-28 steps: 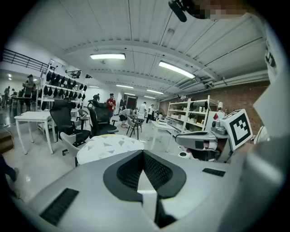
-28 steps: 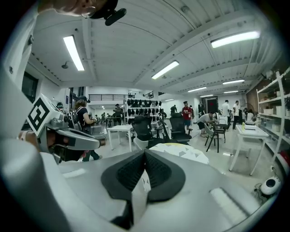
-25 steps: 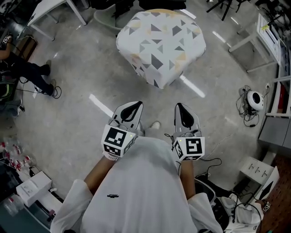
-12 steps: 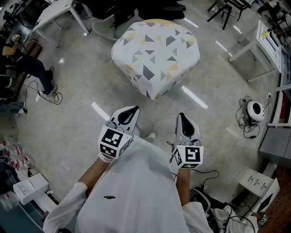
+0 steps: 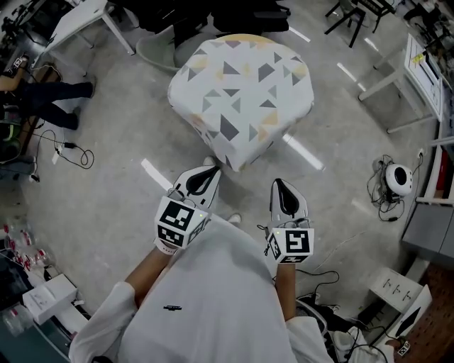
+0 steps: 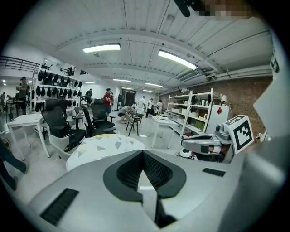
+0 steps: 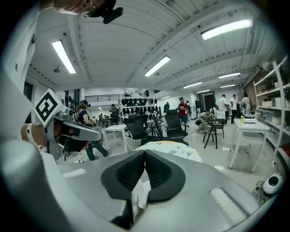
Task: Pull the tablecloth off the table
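Note:
A small table draped in a white tablecloth [image 5: 241, 96] printed with grey and yellow triangles stands on the concrete floor ahead of me. My left gripper [image 5: 211, 170] is shut and empty, its tip just short of the cloth's near corner. A little further back, my right gripper [image 5: 279, 183] is also shut with nothing in it. The left gripper view shows the cloth [image 6: 102, 145] beyond the closed jaws of the left gripper [image 6: 142, 152]. The right gripper view has the cloth [image 7: 174, 148] past the closed right gripper [image 7: 145, 152].
A white desk [image 5: 78, 18] and black office chairs [image 5: 248, 14] stand behind the table. A person's legs [image 5: 42, 92] and loose cables [image 5: 71, 149] are at the left. A round white device [image 5: 399, 177] and shelving [image 5: 425, 64] are at the right.
Both grippers have moved forward toward the table, so the cloth's near corner now lies closer to them. The jaws have stayed shut.

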### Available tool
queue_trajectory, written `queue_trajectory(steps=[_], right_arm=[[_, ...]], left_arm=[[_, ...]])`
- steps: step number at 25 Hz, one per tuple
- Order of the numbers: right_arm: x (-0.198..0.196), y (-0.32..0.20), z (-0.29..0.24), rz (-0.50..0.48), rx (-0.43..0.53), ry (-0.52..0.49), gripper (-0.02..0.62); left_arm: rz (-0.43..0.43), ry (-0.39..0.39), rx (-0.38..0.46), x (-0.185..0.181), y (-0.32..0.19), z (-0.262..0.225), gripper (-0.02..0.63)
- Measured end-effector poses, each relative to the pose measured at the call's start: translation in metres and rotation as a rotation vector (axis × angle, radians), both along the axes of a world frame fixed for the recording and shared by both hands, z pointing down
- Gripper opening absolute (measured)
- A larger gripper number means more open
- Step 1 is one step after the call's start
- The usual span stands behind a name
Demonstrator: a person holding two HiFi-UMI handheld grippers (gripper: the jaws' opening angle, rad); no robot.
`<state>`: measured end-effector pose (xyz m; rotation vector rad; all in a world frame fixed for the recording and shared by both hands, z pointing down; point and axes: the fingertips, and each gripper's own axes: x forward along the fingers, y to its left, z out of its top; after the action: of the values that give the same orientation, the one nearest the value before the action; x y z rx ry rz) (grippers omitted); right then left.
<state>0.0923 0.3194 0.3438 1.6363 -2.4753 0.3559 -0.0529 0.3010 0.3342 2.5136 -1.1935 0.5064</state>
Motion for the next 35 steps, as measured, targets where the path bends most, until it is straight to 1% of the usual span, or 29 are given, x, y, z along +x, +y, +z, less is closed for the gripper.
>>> queue_trajectory(steps=[5, 10, 14, 16, 19, 23, 27, 30, 35], right_arm=[[-0.016, -0.075, -0.005, 0.007, -0.018, 0.026, 0.012], [-0.034, -0.153, -0.016, 0.027, -0.024, 0.063, 0.012], [-0.040, -0.210, -0.021, 0.074, -0.041, 0.083, 0.012], [-0.040, -0.235, -0.027, 0.104, -0.037, 0.078, 0.012], [-0.046, -0.263, -0.033, 0.107, -0.030, 0.070, 0.012], [-0.056, -0.292, -0.033, 0.061, -0.045, 0.092, 0.012], [-0.057, -0.308, -0.026, 0.003, -0.054, 0.097, 0.012], [-0.051, -0.313, -0.019, -0.033, -0.069, 0.099, 0.012], [-0.028, -0.322, -0.011, -0.074, -0.090, 0.119, 0.012]], left_arm=[[0.006, 0.031, -0.012, -0.015, -0.080, -0.003, 0.006], [0.052, 0.057, -0.011, -0.028, -0.157, -0.014, 0.006], [0.096, 0.074, -0.020, -0.039, -0.210, -0.020, 0.006], [0.111, 0.080, -0.020, -0.045, -0.235, -0.022, 0.006], [0.117, 0.082, -0.021, -0.051, -0.266, -0.024, 0.006], [0.113, 0.081, -0.031, -0.050, -0.295, -0.023, 0.006], [0.097, 0.082, -0.032, -0.038, -0.309, -0.018, 0.006], [0.087, 0.076, -0.037, -0.026, -0.312, -0.018, 0.006], [0.075, 0.068, -0.028, -0.006, -0.314, -0.026, 0.006]])
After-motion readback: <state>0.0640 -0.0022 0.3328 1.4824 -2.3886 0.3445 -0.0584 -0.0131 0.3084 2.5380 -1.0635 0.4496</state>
